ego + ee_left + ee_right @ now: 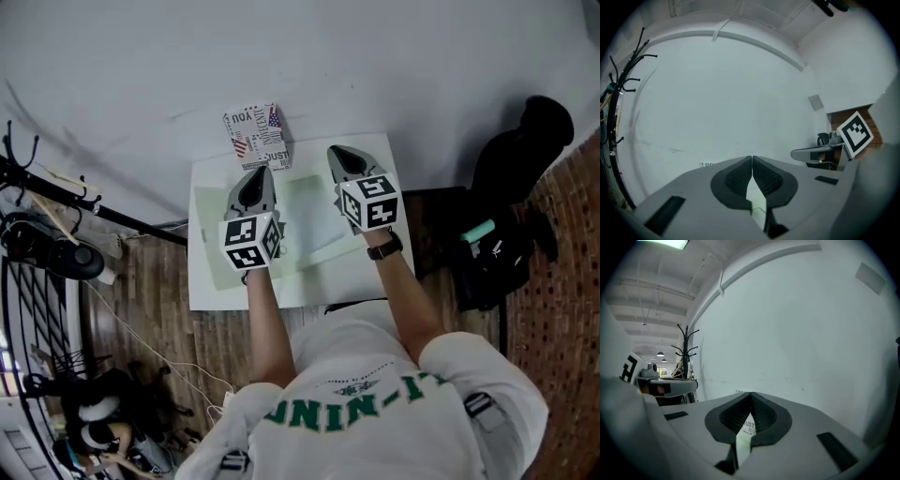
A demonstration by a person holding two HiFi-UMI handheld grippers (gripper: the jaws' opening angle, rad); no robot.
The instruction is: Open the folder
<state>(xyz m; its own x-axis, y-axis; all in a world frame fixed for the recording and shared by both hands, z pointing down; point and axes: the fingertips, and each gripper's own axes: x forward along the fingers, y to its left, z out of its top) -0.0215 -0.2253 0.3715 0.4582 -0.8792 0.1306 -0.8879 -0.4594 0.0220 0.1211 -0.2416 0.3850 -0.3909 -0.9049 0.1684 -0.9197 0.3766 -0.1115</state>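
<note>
A pale green translucent folder (314, 225) lies flat on the small white table (211, 286). Both grippers hover above it and point toward the white wall. My left gripper (255, 180) is over the folder's left part, and its jaws meet at the tips with nothing between them (752, 157). My right gripper (339, 156) is over the table's far right part, also shut and empty (750, 393). Each carries its marker cube. Whether the folder's cover is lifted I cannot tell.
A box printed with words (258, 135) stands at the table's far edge against the wall, and shows between the right jaws (749, 426). A black coat rack (56, 192) is at the left. A black bag and chair (511, 234) are at the right. Cables lie on the wooden floor.
</note>
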